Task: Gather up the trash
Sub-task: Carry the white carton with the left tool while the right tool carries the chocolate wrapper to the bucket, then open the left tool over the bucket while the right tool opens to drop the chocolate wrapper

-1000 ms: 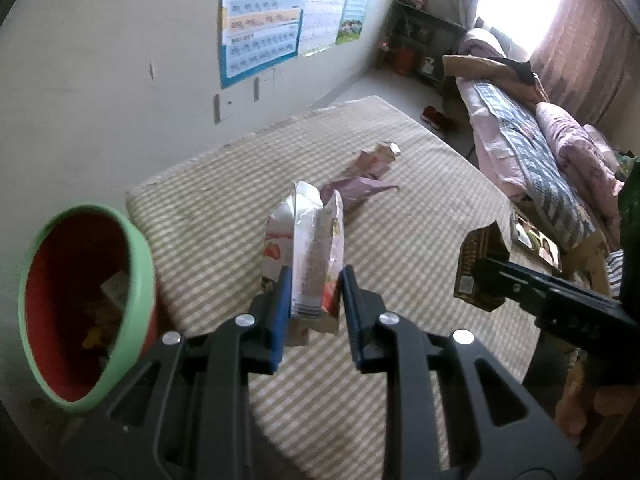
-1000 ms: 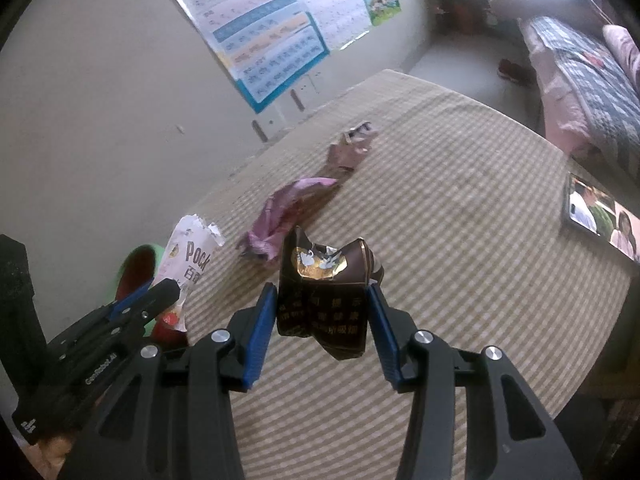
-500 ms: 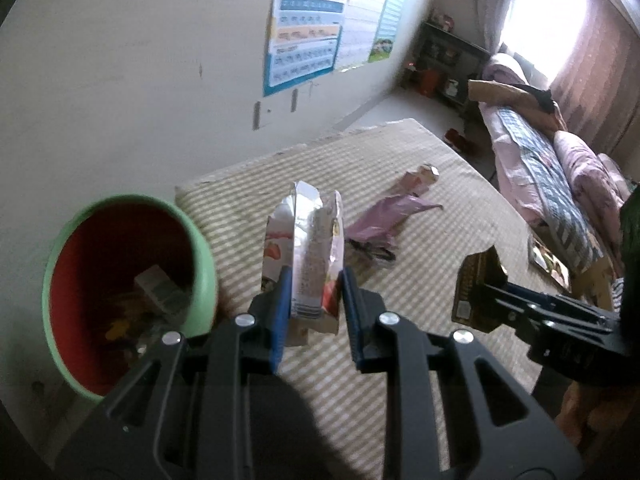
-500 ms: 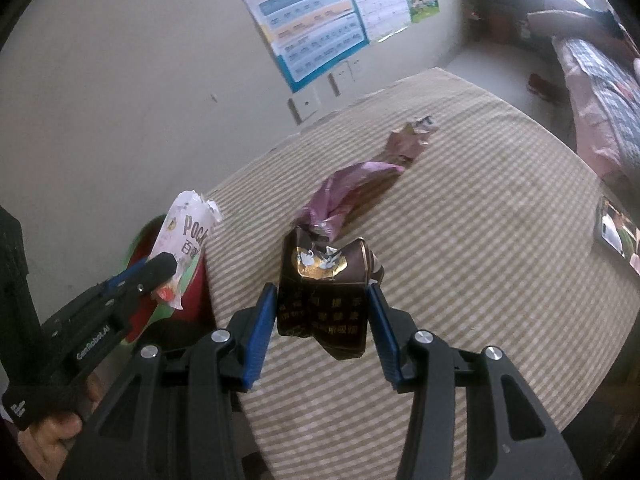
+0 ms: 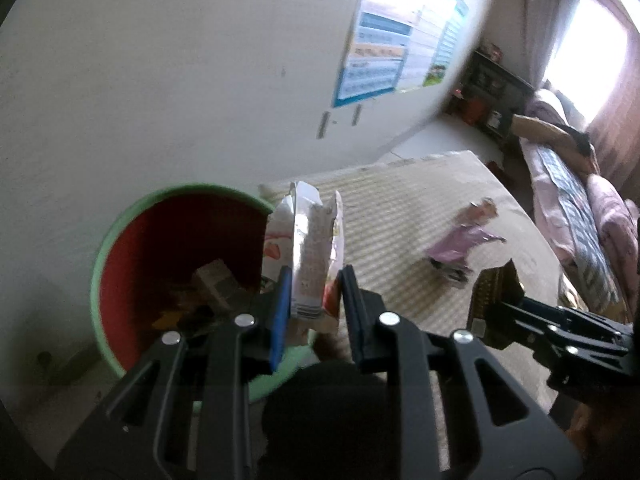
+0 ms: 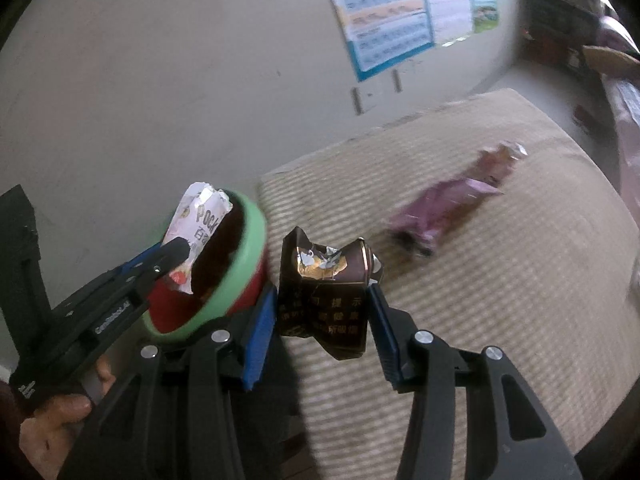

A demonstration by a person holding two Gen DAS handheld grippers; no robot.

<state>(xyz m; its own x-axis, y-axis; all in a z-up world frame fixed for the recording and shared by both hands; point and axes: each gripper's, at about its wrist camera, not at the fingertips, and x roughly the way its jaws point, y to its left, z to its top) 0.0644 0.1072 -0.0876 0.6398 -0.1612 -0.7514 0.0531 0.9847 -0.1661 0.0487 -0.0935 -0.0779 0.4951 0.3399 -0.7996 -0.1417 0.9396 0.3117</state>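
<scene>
Left tongs (image 5: 312, 312) clench a white torn snack wrapper (image 5: 310, 248) upright, just beside the rim of the green round bin with red inside (image 5: 120, 240), evidently for dropping. Right tongs (image 6: 324, 316) clench a crumpled brown foil packet (image 6: 326, 292) near the bin, awaiting disposal. A purple wrapper (image 6: 436, 208) lies on the checked table (image 6: 520, 280), well apart from the bin.

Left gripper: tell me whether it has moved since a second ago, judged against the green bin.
Yes. The left gripper, shut on the white snack box, has moved toward the green bin, whose rim now sits right beside the box.
</scene>
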